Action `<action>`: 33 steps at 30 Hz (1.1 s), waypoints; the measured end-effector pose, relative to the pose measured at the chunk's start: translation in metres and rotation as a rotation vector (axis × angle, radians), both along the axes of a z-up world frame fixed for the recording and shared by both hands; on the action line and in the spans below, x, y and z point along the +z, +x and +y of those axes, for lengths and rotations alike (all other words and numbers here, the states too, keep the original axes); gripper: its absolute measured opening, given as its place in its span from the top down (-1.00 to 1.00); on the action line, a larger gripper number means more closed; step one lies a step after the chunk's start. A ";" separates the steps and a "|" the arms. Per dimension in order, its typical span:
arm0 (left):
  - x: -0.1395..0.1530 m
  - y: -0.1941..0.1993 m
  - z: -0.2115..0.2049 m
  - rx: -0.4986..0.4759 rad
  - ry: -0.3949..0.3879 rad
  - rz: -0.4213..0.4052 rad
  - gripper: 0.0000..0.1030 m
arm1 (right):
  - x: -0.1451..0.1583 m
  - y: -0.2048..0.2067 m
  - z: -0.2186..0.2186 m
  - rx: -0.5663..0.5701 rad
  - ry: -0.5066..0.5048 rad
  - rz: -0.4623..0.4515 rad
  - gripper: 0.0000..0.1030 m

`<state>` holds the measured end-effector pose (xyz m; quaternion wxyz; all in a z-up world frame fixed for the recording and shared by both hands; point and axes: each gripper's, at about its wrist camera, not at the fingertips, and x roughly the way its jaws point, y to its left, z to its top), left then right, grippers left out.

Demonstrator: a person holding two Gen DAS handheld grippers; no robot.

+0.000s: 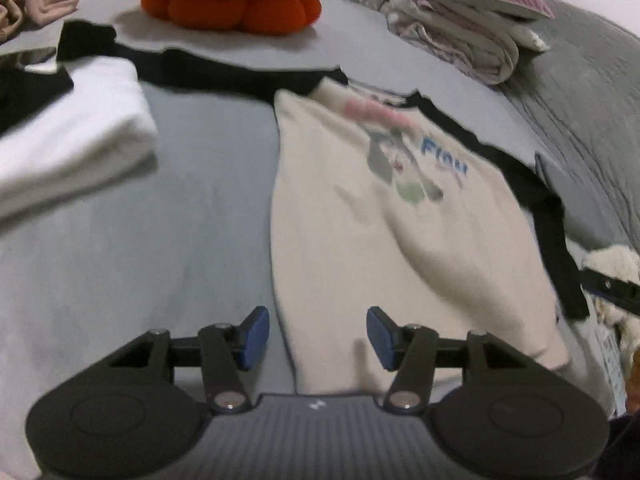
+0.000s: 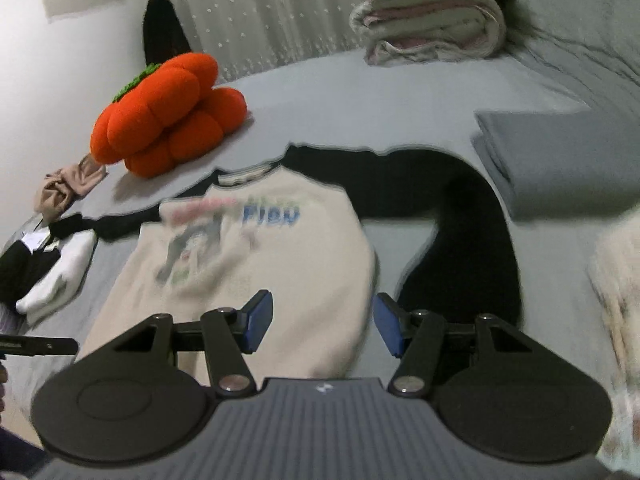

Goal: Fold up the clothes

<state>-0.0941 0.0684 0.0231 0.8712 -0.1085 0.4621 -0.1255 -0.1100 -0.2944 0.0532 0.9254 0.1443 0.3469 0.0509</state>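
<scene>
A cream sweatshirt (image 1: 400,240) with black sleeves and a printed front lies flat, face up, on the grey bed sheet (image 1: 180,220). One black sleeve (image 1: 208,72) stretches out to the left. The other sleeve (image 2: 460,220) bends down along the shirt's right side. My left gripper (image 1: 318,336) is open just above the hem, and the shirt's left edge runs between its blue pads untouched. My right gripper (image 2: 324,326) is open too. It hovers over the lower right corner of the sweatshirt (image 2: 260,272) and holds nothing.
An orange pumpkin cushion (image 2: 168,112) sits at the back of the bed. To the left lie a folded white garment (image 1: 72,132) and a beige cloth (image 1: 36,4). Back right are a pink-and-white blanket pile (image 1: 460,32), a grey quilt (image 1: 580,100) and a folded grey sheet (image 2: 560,160).
</scene>
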 end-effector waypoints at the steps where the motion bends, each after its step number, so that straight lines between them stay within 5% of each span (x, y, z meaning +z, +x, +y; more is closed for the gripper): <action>1: -0.003 -0.005 -0.004 -0.001 0.023 -0.003 -0.06 | -0.006 -0.009 -0.002 -0.032 0.033 0.024 -0.17; 4: -0.003 -0.013 -0.012 -0.023 0.076 -0.033 0.01 | -0.008 -0.029 -0.003 -0.131 0.054 0.054 -0.17; 12: 0.001 -0.029 0.016 0.037 -0.086 -0.019 0.02 | -0.030 -0.064 0.006 -0.088 0.106 0.090 -0.17; 17: -0.003 -0.027 0.015 0.037 -0.183 -0.014 0.05 | -0.048 -0.065 -0.016 -0.149 0.346 0.064 -0.19; 19: -0.007 -0.026 0.009 0.061 -0.140 -0.015 0.71 | -0.051 -0.063 -0.022 -0.177 0.410 0.067 0.11; 20: -0.008 -0.026 0.006 0.078 -0.114 -0.021 0.87 | -0.053 -0.061 -0.022 -0.184 0.414 0.078 0.28; 23: 0.000 -0.028 0.013 0.118 -0.130 -0.046 0.88 | -0.054 -0.055 -0.008 -0.168 0.319 0.087 0.68; 30: 0.065 -0.067 0.065 0.153 -0.229 -0.169 0.88 | 0.001 -0.078 -0.022 -0.174 0.271 -0.100 0.77; 33: 0.062 -0.081 0.071 0.149 -0.205 -0.169 0.88 | 0.025 -0.093 -0.027 -0.154 0.249 -0.131 0.77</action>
